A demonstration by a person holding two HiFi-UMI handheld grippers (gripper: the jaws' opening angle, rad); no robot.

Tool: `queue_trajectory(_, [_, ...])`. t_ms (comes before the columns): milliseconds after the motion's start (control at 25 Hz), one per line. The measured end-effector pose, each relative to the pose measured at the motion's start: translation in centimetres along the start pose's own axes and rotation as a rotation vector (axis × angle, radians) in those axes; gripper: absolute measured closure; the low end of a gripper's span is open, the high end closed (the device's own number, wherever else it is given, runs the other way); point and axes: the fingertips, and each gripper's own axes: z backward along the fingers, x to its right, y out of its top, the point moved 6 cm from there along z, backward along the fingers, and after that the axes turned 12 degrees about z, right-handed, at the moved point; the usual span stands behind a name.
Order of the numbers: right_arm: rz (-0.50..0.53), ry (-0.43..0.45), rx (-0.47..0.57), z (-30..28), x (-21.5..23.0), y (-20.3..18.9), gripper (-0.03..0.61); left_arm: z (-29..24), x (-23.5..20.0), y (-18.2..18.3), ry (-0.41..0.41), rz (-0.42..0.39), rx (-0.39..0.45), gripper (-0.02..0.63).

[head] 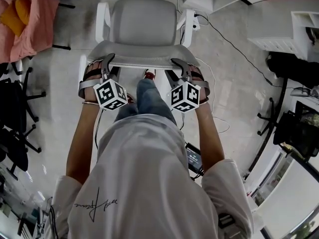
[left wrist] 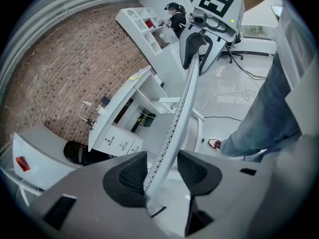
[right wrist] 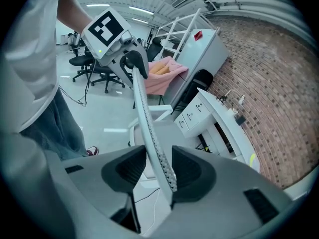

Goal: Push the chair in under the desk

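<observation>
**Mia:** Where is the chair?

**Ben:** The white chair (head: 142,21) is in the top middle of the head view, right in front of the person. The white desk (left wrist: 119,108) is at the middle left of the left gripper view. I think the chair is not under it yet.

**Mia:** What are the two tools doing?

**Ben:** The left gripper (head: 109,59) and the right gripper (head: 177,62) both sit over the top edge of the chair back (head: 142,54), one near each end. The jaws of both are spread. The thin edge runs between the pads (left wrist: 127,176). It leans on one pad of each tool, and there is a gap on the other side. So they are not pinching it.

**Mia:** How do you push it well?

**Ben:** I would push with both tools the same, slow and straight. Then the chair should roll straight and not turn. I would aim the seat at the open space under the desk and watch the armrests, because they could bump the desk. There is a cable (head: 234,49) on the floor at the upper right of the head view, so I would keep the wheels away from it.

**Mia:** Is there anything that holds stuff?

**Ben:** Yes. The drawers (left wrist: 119,144) under the desk are closed, so I cannot tell what is in them. The white shelf (left wrist: 142,19) at the top of the left gripper view has little boxes, and one has something red (left wrist: 149,23) in it. I cannot tell what it is.
</observation>
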Motion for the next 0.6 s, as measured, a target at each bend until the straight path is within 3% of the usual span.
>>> queue_trajectory(600, [-0.004,-0.052,-0.023,-1.2,2.8,-2.2,0.396,-2.6,-1.4,2.9,-0.013,-0.033,0.023,0.431])
